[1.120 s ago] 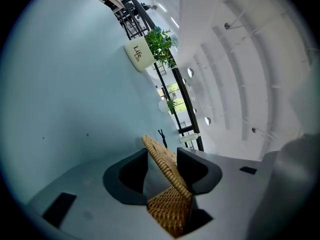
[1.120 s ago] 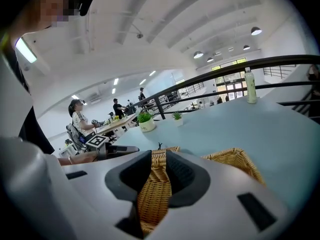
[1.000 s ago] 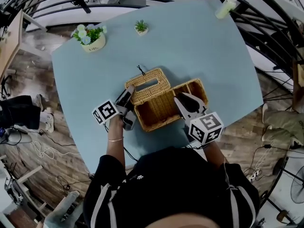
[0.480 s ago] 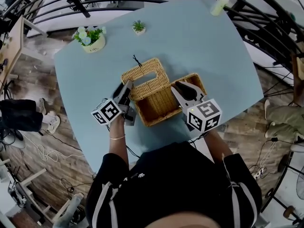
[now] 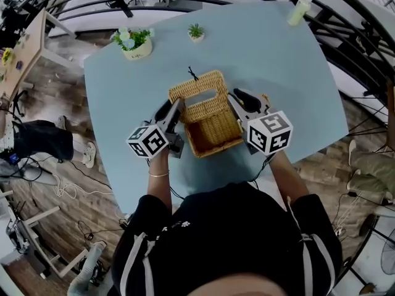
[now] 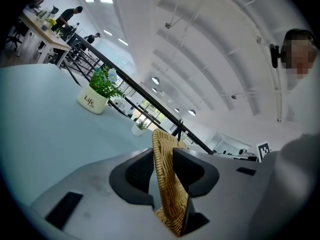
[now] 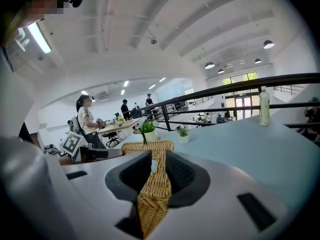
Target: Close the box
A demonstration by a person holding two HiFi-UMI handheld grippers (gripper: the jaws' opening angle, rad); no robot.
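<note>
A white planter (image 6: 93, 100) marked "Life" stands at the bench's (image 5: 290, 73) far left corner. The left hand-held gripper (image 5: 174, 108), jaws just tightened onto the wicker lid (image 5: 197, 95), has swung it from flat to nearly upright. The wicker box (image 5: 215, 131), mid-bench, stays clamped at its right wall by the right hand-held gripper (image 5: 237, 98); closing looks about half done.

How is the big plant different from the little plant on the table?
The big plant has pale blue and white flowers; the little plant has only green leaves. The big plant's pot is cream with writing on it; the little plant's pot is plain white and much smaller. In the head view the big plant stands further left than the little plant. Both stand upright near the far edge of the blue table.
</note>
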